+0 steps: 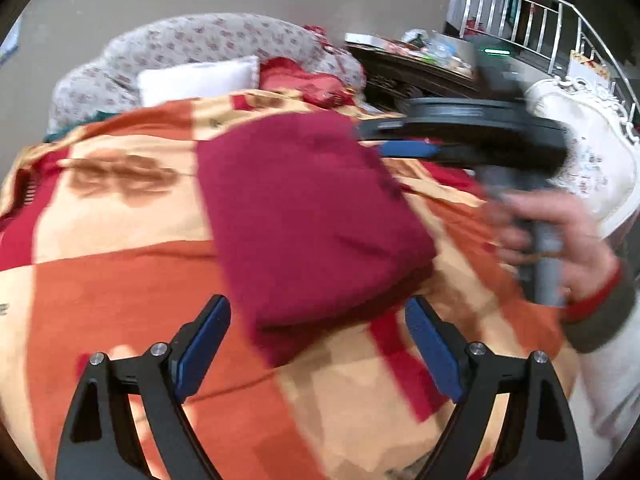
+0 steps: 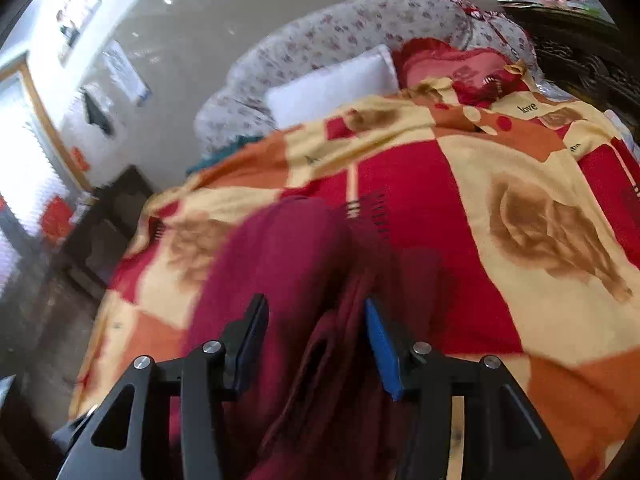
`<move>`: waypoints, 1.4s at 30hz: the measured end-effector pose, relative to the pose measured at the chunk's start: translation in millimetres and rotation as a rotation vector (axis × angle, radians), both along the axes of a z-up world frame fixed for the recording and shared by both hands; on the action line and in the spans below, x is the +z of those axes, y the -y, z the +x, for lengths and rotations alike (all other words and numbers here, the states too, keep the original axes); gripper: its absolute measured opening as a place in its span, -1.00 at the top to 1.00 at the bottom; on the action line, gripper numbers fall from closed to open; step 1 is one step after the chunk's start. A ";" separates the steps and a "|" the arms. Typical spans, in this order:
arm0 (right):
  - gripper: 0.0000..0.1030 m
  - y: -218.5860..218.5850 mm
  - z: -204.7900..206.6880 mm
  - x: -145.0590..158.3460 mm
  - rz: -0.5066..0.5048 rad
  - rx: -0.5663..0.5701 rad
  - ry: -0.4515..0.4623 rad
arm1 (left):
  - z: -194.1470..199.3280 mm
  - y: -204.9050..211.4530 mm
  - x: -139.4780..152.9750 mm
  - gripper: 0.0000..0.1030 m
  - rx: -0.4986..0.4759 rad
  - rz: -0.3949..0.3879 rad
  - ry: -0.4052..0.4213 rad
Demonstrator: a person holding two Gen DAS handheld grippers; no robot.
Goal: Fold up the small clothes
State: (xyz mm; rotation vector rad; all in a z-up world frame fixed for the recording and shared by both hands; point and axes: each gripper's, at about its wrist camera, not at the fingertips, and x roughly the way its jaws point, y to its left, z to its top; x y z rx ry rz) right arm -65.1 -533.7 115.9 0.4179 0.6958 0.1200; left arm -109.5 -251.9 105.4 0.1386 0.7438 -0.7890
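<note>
A dark red knit garment (image 1: 312,216) lies folded in a rough rectangle on the orange, red and cream blanket (image 1: 120,280). My left gripper (image 1: 318,344) is open, its blue pads apart at the garment's near edge, holding nothing. My right gripper (image 1: 396,138) shows in the left wrist view at the garment's far right corner, held by a hand (image 1: 560,232). In the right wrist view the right gripper (image 2: 316,340) has its jaws partly apart with folds of the garment (image 2: 288,280) between them; the view is blurred.
A white pillow (image 1: 200,78) and a floral quilt (image 1: 192,44) lie at the bed's head, with a red cloth (image 1: 304,76) beside them. A dark cabinet (image 1: 420,76) with clutter stands at the right. A metal railing (image 1: 532,12) is behind it. A dark bedside table (image 2: 108,216) stands on the left.
</note>
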 end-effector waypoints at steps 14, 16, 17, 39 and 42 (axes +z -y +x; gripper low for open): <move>-0.04 -44.7 -58.6 -56.3 -0.232 0.071 -0.175 | 17.1 -7.5 -33.9 -0.72 0.065 0.039 -0.101; -0.04 -32.2 -63.2 -60.7 -0.152 0.061 -0.158 | 17.7 -6.5 -29.5 -0.72 0.066 0.029 -0.096; -0.06 -31.9 -65.9 -56.8 -0.147 0.062 -0.148 | 16.9 -7.0 -24.3 -0.72 0.066 0.012 -0.087; 0.86 -38.9 52.8 0.2 -0.347 -0.020 -0.066 | 35.4 58.6 -43.5 -0.91 0.033 -0.017 -0.110; 0.86 -42.1 72.6 -14.8 -0.465 -0.050 -0.095 | 34.0 67.7 -46.2 -0.92 0.033 0.014 -0.080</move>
